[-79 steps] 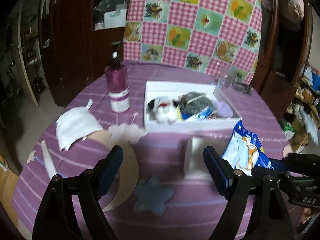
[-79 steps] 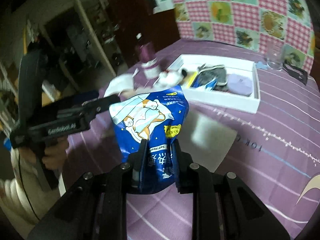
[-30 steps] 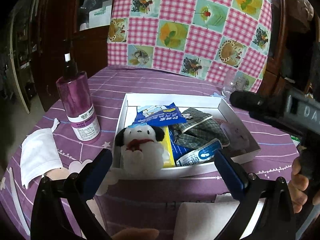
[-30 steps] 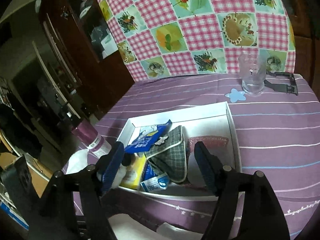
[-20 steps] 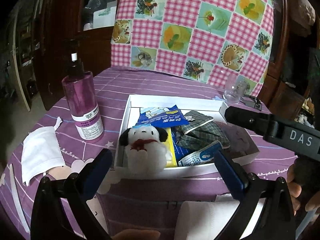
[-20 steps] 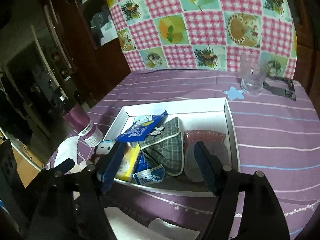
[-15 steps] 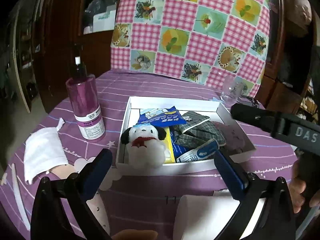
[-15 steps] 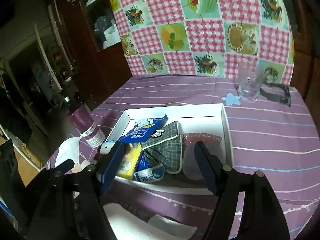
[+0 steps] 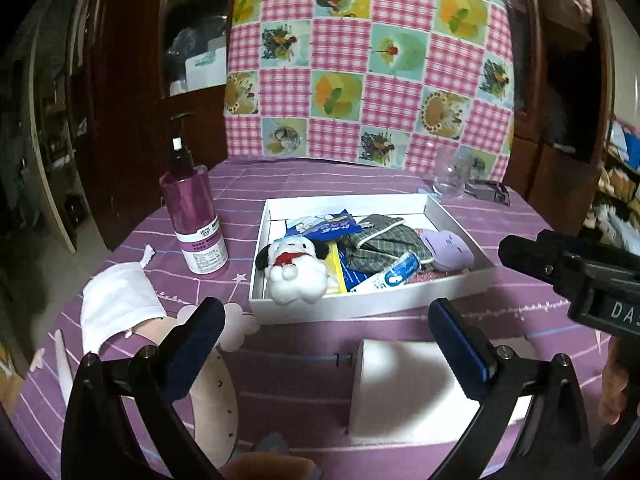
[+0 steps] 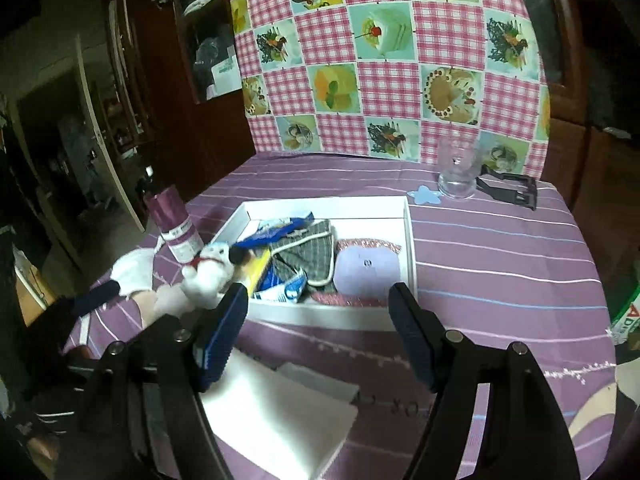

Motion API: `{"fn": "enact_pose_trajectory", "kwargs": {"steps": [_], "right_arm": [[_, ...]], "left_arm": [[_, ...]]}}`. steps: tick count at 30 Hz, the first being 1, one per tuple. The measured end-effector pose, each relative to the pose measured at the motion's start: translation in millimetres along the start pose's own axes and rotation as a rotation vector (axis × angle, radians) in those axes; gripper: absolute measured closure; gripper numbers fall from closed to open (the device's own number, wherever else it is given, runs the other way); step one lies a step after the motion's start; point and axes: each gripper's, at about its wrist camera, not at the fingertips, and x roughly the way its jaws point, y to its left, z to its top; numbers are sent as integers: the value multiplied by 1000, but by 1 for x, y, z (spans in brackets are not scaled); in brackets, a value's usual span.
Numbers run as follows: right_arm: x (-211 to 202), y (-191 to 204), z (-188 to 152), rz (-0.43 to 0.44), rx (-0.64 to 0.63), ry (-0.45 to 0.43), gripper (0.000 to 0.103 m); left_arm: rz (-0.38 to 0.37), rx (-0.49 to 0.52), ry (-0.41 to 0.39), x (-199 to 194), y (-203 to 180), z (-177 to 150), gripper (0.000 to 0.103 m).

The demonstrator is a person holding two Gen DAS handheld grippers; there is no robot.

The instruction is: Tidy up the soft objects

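Risk first: we hold both grippers empty with jaws wide, left gripper [image 9: 324, 340] and right gripper [image 10: 318, 324], near the white box [image 9: 372, 306] that holds the plush dog [image 9: 294, 270], blue pouch [image 9: 324, 226] and plaid cloth [image 9: 382, 242]. White folded pad [image 10: 276, 416] lies just beneath us outside the box; a flat thin pad could slip a pinch, or our arms clash reaching for it.

purple striped tablecloth [image 9: 400, 184], white box [image 9: 372, 304], pink-checked cloth [image 9: 372, 60]
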Motion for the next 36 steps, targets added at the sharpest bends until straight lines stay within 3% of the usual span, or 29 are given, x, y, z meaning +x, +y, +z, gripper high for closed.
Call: {"fn": "enact_pose_trajectory", "kwargs": {"steps": [5,15,23,29,36], "right_arm": [[-10,4,-8,-12,-11,2,30],[-31,2,-31,-36,10,-25,30],[-28,-5,-51,-80,8,-10,30],[-27,-11,-64,-70,2,-20,30],[-26,-1,-73,-69,-52,-31,30]], "left_arm": [[-8,22,-6,-11,-4,-4,0],[-49,-34,29,-20,-1,-13,0],[-99,21,3,-19,0,-30,0],[-90,16,31,-11,-2,-41,0],[-87,22,3,-15,-4,-42,0]]}}
